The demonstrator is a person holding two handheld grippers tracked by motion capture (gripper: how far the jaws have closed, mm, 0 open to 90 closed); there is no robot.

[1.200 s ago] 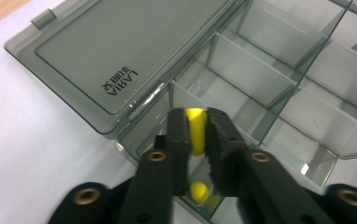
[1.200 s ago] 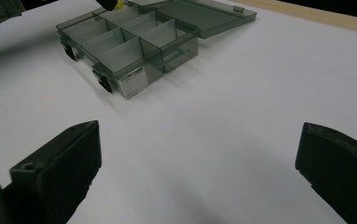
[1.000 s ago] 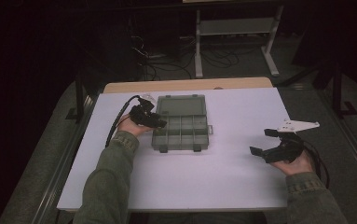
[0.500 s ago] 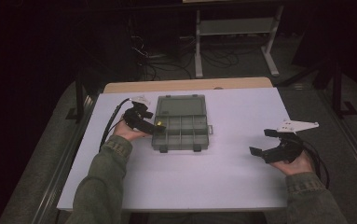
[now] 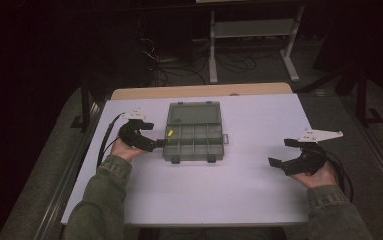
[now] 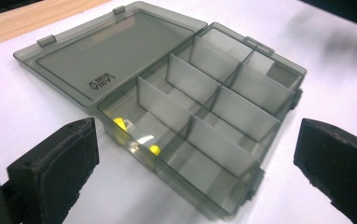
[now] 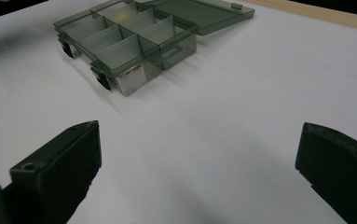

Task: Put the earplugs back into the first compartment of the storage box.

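Note:
A smoky grey plastic compartment box (image 5: 194, 142) lies open mid-table, its lid (image 5: 194, 112) folded flat behind it. Small yellow pieces (image 6: 120, 125) lie in the box's left end compartment, seen in the high view as a yellow speck (image 5: 169, 133). My left gripper (image 5: 154, 135) sits just left of the box and points at it. Its jaws have just been opening and now stand wide with nothing gripped between them (image 6: 197, 140). My right gripper (image 5: 284, 152) rests open at the table's right side, far from the box (image 7: 129, 42), its jaws (image 7: 199, 140) over bare table.
The white tabletop (image 5: 239, 190) has a wooden strip (image 5: 199, 91) along its far edge. A cable (image 5: 110, 132) trails from the left gripper toward the left table edge. Beyond the table are a dark floor with cables and a metal stand (image 5: 251, 30).
The left gripper has drawn back leftward from the box's left end, and its jaws have spread wide. The right hand has stayed put.

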